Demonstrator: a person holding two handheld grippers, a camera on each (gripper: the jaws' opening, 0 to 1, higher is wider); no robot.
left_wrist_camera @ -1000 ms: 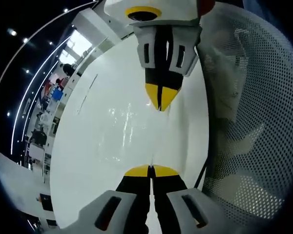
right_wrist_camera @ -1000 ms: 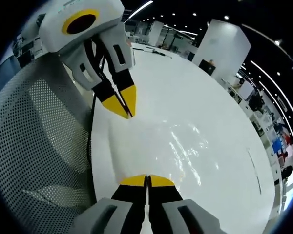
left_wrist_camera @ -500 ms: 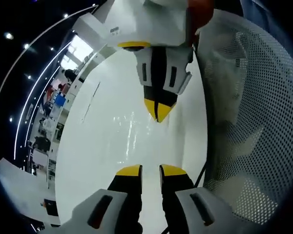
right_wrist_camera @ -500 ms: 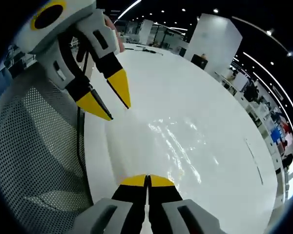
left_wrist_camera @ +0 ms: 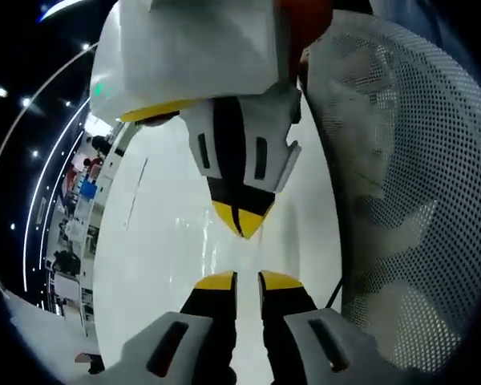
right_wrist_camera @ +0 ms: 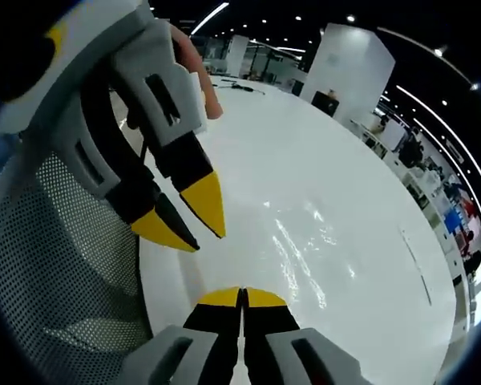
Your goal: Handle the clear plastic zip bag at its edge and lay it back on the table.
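Left hand-held gripper [left_wrist_camera: 236, 279]: jaws slightly apart, empty.
Right hand-held gripper [right_wrist_camera: 241, 295]: jaws together on the clear plastic zip bag's [right_wrist_camera: 293, 261] near edge.
Bag: flat near glossy white counter's [right_wrist_camera: 345, 184] near edge.
Advice: release low, gently.

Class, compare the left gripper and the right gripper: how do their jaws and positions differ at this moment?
The left gripper has its yellow-tipped jaws parted; the right gripper has its jaws pressed together. The left gripper sits nearer the white mesh chair back, the right gripper farther over the glossy white table. Both have black jaws with yellow tips.
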